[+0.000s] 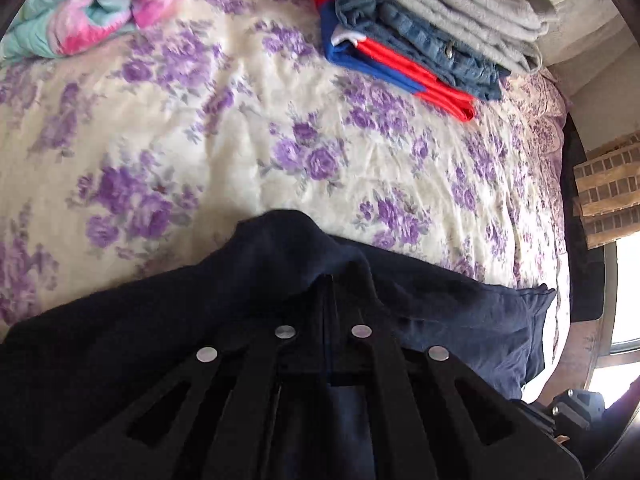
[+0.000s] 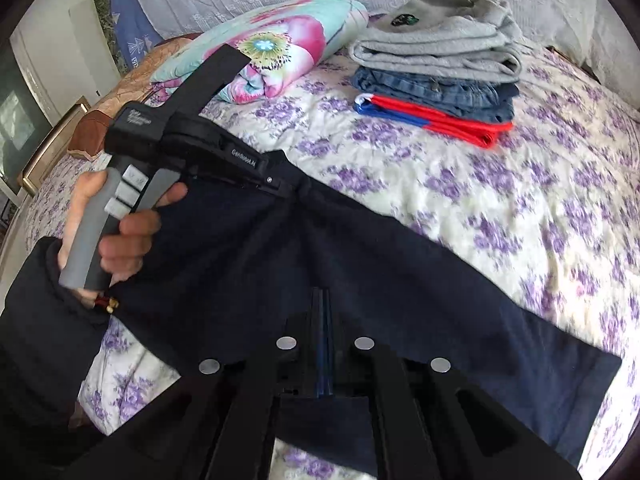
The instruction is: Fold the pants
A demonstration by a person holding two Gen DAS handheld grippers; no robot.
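Dark navy pants [image 2: 360, 264] lie across the floral bedspread and are lifted at two points. My left gripper [image 1: 328, 280] is shut on a raised bunch of the pants cloth [image 1: 280, 248]. It also shows in the right wrist view [image 2: 294, 192], pinching the pants' far edge, held by a hand. My right gripper [image 2: 322, 294] is shut on the near edge of the pants. The pants leg [image 2: 560, 380] runs off to the right on the bed.
A stack of folded clothes [image 2: 440, 68], grey on top, then denim, then red and blue, sits at the far side of the bed [image 1: 240, 120]. A rolled pink and teal quilt [image 2: 280, 40] lies beside it. The bed's edge is at the right [image 1: 560, 200].
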